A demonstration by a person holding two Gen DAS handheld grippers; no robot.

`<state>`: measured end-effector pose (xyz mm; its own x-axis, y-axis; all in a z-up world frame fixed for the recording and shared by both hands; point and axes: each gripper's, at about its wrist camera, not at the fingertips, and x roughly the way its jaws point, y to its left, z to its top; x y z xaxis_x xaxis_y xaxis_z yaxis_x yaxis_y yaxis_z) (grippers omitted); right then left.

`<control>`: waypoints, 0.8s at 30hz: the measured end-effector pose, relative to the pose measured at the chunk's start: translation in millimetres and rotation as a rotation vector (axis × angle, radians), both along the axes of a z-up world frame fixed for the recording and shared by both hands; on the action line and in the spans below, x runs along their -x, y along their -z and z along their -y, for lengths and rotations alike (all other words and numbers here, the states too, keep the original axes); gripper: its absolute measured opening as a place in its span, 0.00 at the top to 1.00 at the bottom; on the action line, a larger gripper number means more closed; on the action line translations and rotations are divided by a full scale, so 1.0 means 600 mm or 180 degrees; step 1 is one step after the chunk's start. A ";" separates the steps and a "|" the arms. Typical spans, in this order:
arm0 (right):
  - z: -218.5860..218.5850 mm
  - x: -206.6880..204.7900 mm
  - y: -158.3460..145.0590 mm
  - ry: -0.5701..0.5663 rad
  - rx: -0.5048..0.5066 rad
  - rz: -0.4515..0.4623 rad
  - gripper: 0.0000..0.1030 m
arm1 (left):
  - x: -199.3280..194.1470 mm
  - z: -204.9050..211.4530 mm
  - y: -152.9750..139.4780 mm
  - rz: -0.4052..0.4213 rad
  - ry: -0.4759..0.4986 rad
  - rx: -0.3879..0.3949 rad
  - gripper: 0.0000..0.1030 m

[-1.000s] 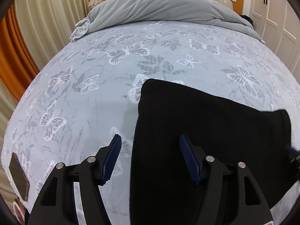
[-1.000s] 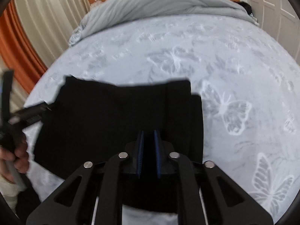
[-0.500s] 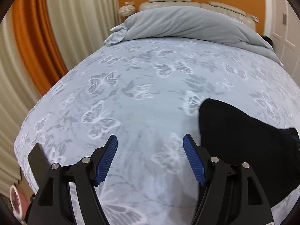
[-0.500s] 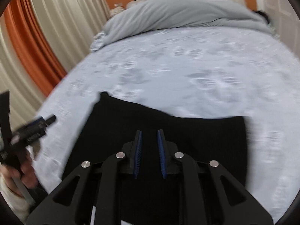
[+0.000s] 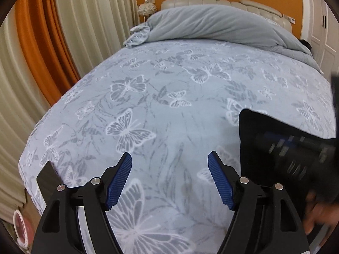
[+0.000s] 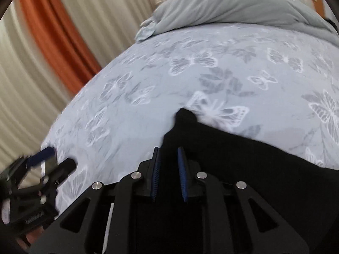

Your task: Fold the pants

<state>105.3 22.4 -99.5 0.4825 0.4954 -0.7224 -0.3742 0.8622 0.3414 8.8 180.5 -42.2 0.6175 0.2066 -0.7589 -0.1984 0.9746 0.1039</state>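
Broadly, we find the bed (image 5: 169, 110) carrying everything, its butterfly-print cover smooth, a grey duvet (image 5: 211, 25) heaped along the head edge and curtains (image 5: 53, 42) hanging past the left edge. We locate the pants (image 6: 243, 154), black and already folded into a compact block, near the foot edge toward the right side of the bed.

We note the right gripper (image 6: 168, 173) with its jaws nearly together and black cloth bunched in the narrow gap; we judge it is pinching a fold of the pants. We note the left gripper (image 5: 170, 182) over bare cover just left of the pants, its jaws having just been opening and now standing wide with nothing between them.

Risks, as we judge them:
- The pants are gripped on one side only. Any drag from that single pinch may skew the block or peel its top layer open.
- The pinch looks shallow; it may catch one layer only and slip.
- The right view is blurred, so placement is uncertain.
- The two grippers sit near each other; the left may snag the pants' edge or the cover.
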 end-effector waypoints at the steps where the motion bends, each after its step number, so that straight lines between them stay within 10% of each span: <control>1: -0.004 -0.009 0.025 -0.0060 0.0053 -0.0111 0.86 | -0.002 0.001 0.003 -0.0020 0.0002 -0.0010 0.30; 7: 0.016 0.007 -0.038 -0.0077 -0.0031 0.0185 0.83 | -0.010 0.027 0.006 -0.0053 0.0044 -0.0062 0.30; 13: 0.202 0.057 -0.100 0.0614 0.0011 0.0282 0.83 | -0.011 0.068 0.004 -0.0018 0.0176 -0.0137 0.27; 24: 0.420 0.131 0.004 0.1237 0.0494 -0.0319 0.75 | -0.023 0.144 0.014 -0.0134 0.0427 0.0037 0.27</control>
<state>26.5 -229.5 -102.0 0.5354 0.1725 -0.8268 0.0171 0.9765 0.2148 22.7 93.8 -50.8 0.6067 0.1154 -0.7865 -0.0618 0.9933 0.0980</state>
